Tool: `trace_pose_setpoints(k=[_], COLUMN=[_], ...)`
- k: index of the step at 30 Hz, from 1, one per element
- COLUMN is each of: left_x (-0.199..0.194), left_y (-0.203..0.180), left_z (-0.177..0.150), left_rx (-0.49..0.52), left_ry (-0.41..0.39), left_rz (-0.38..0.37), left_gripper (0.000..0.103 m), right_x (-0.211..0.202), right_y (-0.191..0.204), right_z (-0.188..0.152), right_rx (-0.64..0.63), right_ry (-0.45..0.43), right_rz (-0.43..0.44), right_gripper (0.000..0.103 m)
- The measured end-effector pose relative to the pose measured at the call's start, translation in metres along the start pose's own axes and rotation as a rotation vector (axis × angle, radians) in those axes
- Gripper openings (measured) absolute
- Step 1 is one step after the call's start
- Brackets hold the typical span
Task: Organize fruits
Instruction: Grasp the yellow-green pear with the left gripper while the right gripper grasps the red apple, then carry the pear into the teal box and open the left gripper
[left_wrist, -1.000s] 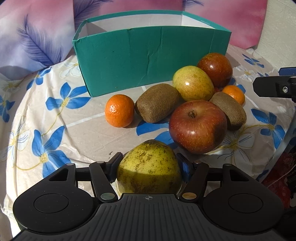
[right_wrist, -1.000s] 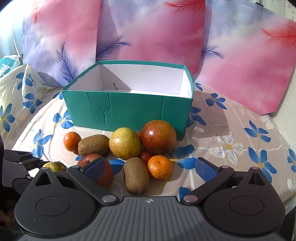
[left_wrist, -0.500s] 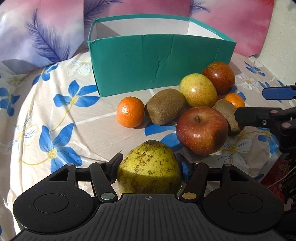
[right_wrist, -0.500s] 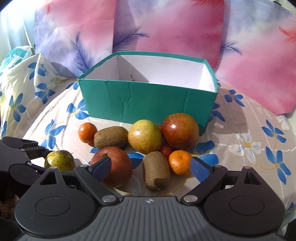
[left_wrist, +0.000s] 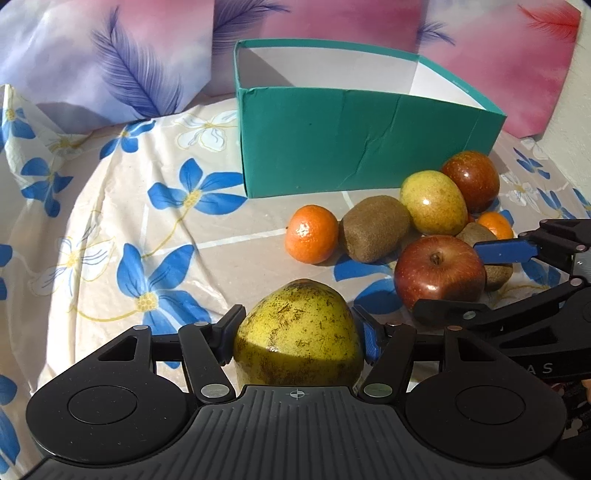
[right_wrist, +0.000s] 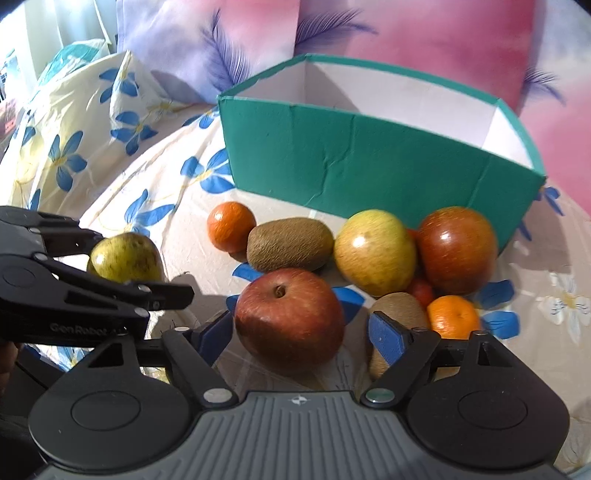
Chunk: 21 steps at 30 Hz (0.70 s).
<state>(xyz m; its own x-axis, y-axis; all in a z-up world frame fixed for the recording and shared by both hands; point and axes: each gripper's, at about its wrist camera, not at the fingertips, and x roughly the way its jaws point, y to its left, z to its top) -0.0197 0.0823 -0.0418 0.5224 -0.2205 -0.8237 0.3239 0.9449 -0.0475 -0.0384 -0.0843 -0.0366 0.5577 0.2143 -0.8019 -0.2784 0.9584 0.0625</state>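
Observation:
My left gripper (left_wrist: 297, 330) is shut on a speckled yellow-green pear (left_wrist: 299, 336), also in the right wrist view (right_wrist: 125, 256). My right gripper (right_wrist: 301, 332) is open, its blue pads on either side of a red apple (right_wrist: 290, 315) without touching it. The same apple (left_wrist: 439, 271) shows in the left wrist view. Behind it lie a tangerine (right_wrist: 231, 225), a kiwi (right_wrist: 290, 243), a yellow apple (right_wrist: 375, 251), a dark red apple (right_wrist: 456, 249), a second kiwi (right_wrist: 399, 310) and a second tangerine (right_wrist: 452, 317). The open teal box (right_wrist: 369, 162) stands behind the fruit.
The flowered tablecloth (left_wrist: 129, 229) covers the table. Feather-print pink and lilac panels (left_wrist: 129, 55) stand behind the box. A small red fruit (right_wrist: 421, 290) is half hidden among the pile.
My right gripper has moved forward and left over the pile and now straddles the red apple. My left gripper has shifted left, still holding the pear.

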Motion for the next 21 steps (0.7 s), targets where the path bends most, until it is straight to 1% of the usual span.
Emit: trace_pose_setpoints(k=[3, 7, 8, 11, 15, 17, 21], left_x=[0.002, 0.002, 0.002, -0.001, -0.01, -0.016, -0.033], left_y=[0.005, 0.005, 0.005, 0.002, -0.003, -0.008, -0.021], left_z=[-0.001, -0.002, -0.002, -0.001, 0.007, 0.016, 0.041], left_rx=[-0.013, -0.019, -0.019, -0.019, -0.016, -0.004, 0.029], left_ry=[0.013, 0.017, 0.017, 0.014, -0.004, -0.024, -0.089], left_rz=[0.008, 0.006, 0.002, -0.011, -0.021, -0.022, -0.024], left_gripper=[0.067, 0.067, 0.067, 0.067, 0.067, 0.067, 0.067], right_x=[0.01, 0.024, 0.025, 0.026, 0.012, 0.0, -0.024], right_y=[0.0, -0.001, -0.002, -0.003, -0.007, -0.012, -0.022], right_z=[0.0, -0.002, -0.003, -0.006, -0.006, -0.003, 0.002], right_rx=[-0.005, -0.013, -0.005, -0.014, -0.006, 0.012, 0.049], right_ry=[0.017, 0.053, 0.055, 0.027, -0.025, -0.055, -0.121], right_rz=[0.026, 0.04, 0.048, 0.048, 0.011, 0.01, -0.014], right_gripper=[0.078, 0.069, 0.069, 0.068, 0.068, 0.068, 0.068])
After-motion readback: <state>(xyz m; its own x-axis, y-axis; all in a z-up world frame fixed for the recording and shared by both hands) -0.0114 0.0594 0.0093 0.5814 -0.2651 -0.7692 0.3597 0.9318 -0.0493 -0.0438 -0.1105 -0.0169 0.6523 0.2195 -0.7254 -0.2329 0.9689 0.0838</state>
